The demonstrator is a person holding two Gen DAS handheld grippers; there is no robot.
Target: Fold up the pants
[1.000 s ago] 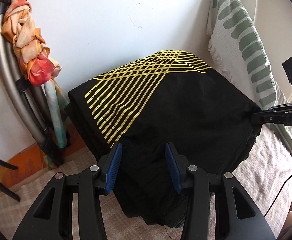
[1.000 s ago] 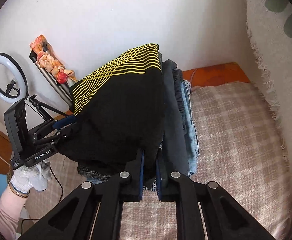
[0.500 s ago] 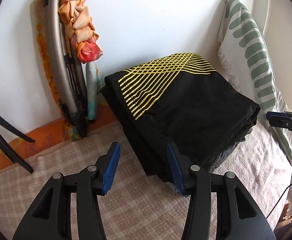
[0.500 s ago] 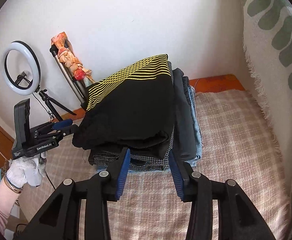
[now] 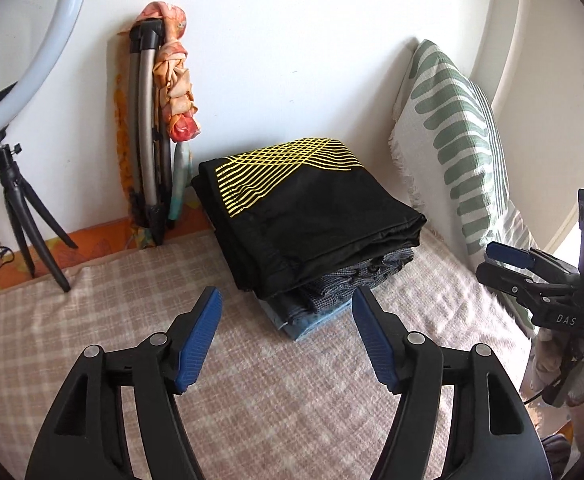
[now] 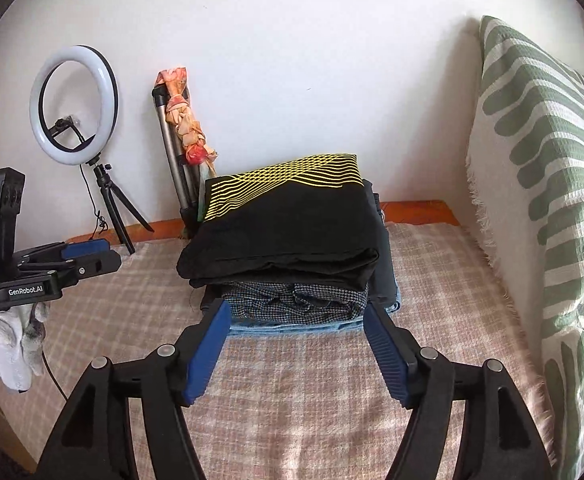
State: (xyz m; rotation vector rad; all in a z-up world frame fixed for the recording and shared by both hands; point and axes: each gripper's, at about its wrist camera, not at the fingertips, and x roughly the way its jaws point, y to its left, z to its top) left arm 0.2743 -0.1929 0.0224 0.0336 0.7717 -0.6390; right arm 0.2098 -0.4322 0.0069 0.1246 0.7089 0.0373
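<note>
The pants [image 6: 288, 220] lie folded on top of the stack [image 6: 296, 304] of other folded garments, on the bed [image 6: 332, 420] near the wall. The left claw [image 5: 286, 334] is wide open and holds nothing; it hangs in front of the stack, apart from it. The right claw [image 6: 294, 350] is likewise wide open and empty, its fingertips close to the stack's bottom layer.

Risks, as judged:
- The top fold overhangs the layers below. A brush from either claw could tip it or spring it open.
- The near edge of the pants looks loose and bulged; the smooth fabric may slide off.

Left of the stack stand a ring light [image 6: 74, 106] on a tripod and a folded frame [image 5: 148, 128] with cloth tied on it. The bed carries a plaid cover. Right of the stack a striped cushion [image 6: 540, 184] leans upright. The wall behind is white.
</note>
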